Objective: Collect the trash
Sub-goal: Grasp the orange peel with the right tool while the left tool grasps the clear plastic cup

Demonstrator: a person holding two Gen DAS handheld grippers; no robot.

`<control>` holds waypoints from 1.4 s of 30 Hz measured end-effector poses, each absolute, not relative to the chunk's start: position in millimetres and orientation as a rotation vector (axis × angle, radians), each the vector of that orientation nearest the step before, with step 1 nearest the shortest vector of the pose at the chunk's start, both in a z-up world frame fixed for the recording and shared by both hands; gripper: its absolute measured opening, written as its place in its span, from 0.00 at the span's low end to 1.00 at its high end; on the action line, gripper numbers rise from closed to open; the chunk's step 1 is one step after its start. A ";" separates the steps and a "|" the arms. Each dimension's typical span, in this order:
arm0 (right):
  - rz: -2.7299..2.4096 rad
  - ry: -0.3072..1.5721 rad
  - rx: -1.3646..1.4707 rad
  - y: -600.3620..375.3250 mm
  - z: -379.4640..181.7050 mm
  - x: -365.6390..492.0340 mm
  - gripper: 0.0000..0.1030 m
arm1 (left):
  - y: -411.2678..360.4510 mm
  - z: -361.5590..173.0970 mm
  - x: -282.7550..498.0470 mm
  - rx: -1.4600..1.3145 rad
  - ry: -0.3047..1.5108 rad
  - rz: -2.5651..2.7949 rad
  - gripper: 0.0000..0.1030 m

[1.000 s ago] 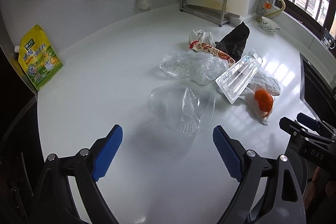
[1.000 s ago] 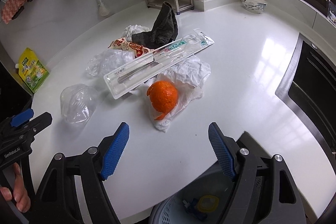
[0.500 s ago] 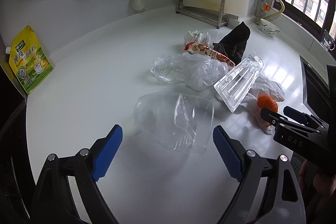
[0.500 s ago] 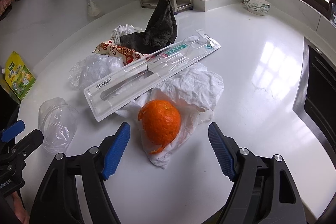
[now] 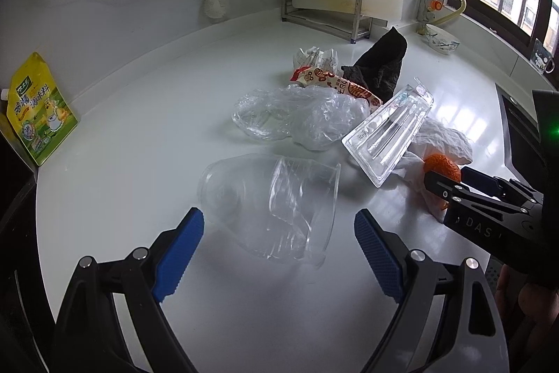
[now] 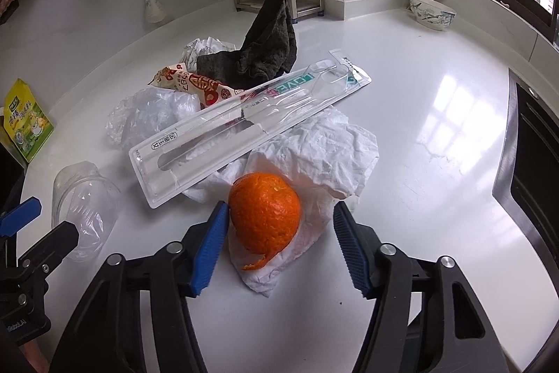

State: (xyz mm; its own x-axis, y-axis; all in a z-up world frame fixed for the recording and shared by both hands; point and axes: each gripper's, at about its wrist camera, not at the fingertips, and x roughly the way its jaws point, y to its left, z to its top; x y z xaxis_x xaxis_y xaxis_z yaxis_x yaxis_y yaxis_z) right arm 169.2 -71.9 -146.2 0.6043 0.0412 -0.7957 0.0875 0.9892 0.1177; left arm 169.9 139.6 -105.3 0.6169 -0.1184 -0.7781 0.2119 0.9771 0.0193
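Trash lies heaped on a white counter (image 6: 436,93). An orange peel (image 6: 265,212) rests on a crumpled white tissue (image 6: 325,156). My right gripper (image 6: 277,233) straddles the peel and its jaws are closing; the left pad is at the peel's side, the right pad stands clear of it. A crushed clear plastic cup (image 5: 272,198) lies on its side between the blue pads of my left gripper (image 5: 277,243), which is open and not touching it. Behind lie a clear toothbrush blister pack (image 6: 251,124), a clear plastic bag (image 5: 300,117) and a red snack wrapper (image 5: 335,84).
A dark cloth (image 6: 265,44) stands bunched behind the heap, with a metal rack (image 5: 325,2) and cutting board at the wall. A yellow-green pouch (image 5: 38,107) leans at the left. A bowl (image 6: 431,11) sits near the window. A black cooktop edge (image 6: 531,156) borders the right.
Both grippers moved forward and down toward the trash. The right gripper's jaws narrowed around the orange peel. The left gripper came up around the clear cup, jaws unchanged.
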 end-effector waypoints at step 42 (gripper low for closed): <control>0.009 0.911 0.245 -80.4 -141.9 150.8 0.41 | 140.5 -118.7 190.5 0.113 0.860 -0.119 0.40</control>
